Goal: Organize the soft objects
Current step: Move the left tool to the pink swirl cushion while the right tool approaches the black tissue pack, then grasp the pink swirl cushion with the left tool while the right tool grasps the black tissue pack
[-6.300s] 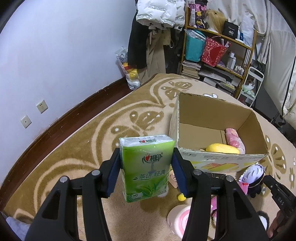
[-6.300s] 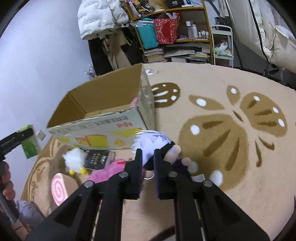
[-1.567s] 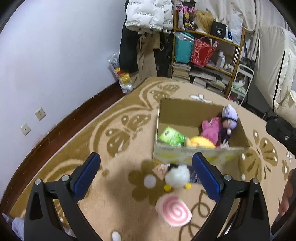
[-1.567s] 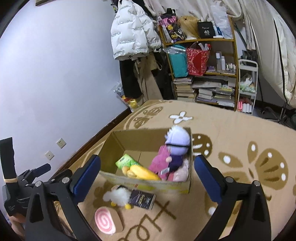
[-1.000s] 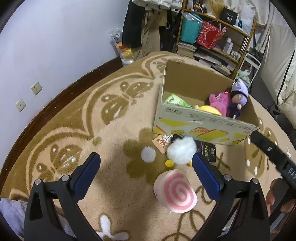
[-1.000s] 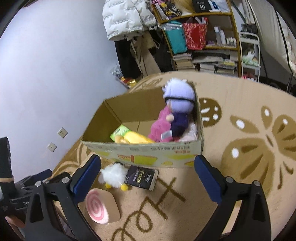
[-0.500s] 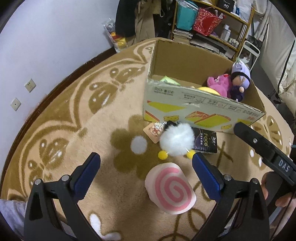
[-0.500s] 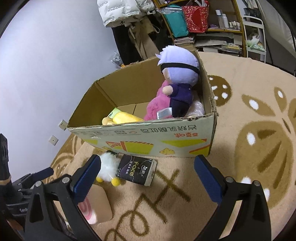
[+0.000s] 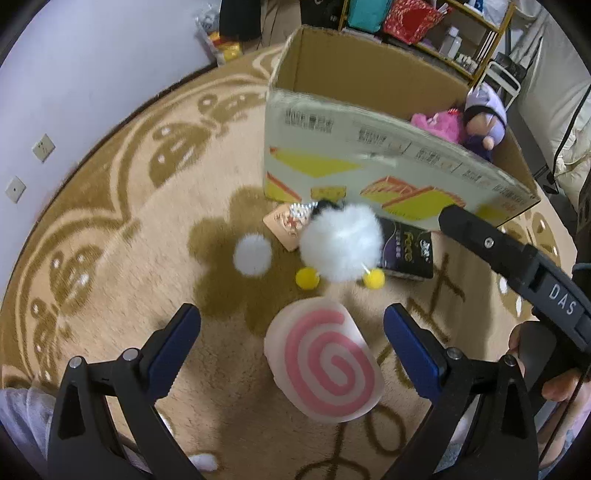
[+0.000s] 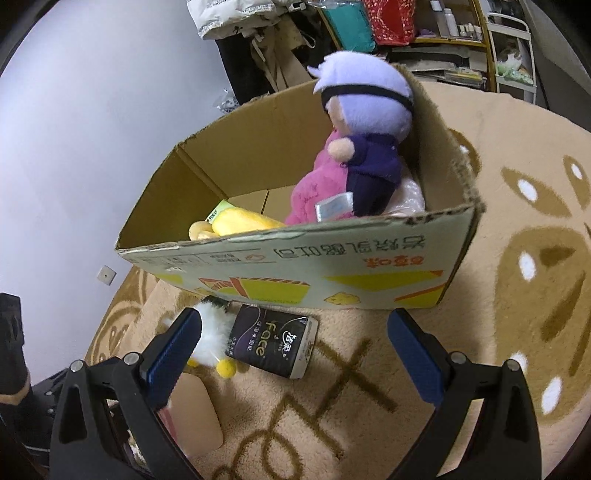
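A pink-spiral white roll cushion (image 9: 325, 360) lies on the rug between the wide-open fingers of my left gripper (image 9: 291, 328). Just beyond it sits a white fluffy toy with yellow feet (image 9: 341, 247) and a black tissue pack (image 9: 404, 251). My right gripper (image 10: 293, 345) is open and empty, hovering over the black tissue pack (image 10: 273, 341); the fluffy toy (image 10: 212, 338) is by its left finger. The cardboard box (image 10: 332, 266) holds a purple-haired doll (image 10: 364, 122), a pink plush (image 10: 317, 188), a yellow plush (image 10: 240, 223) and a green tissue pack (image 10: 218, 208).
A small card (image 9: 286, 225) lies by the box's front corner (image 9: 273, 170). The patterned rug (image 9: 129, 229) covers the floor. The wall (image 9: 74, 66) is to the left. Shelves with bags and books (image 10: 424, 29) stand behind the box. My right tool's body (image 9: 517, 262) crosses the left view.
Both grippers have come down lower and closer to the objects in front of the box. The left now straddles the roll cushion; the right is over the black tissue pack.
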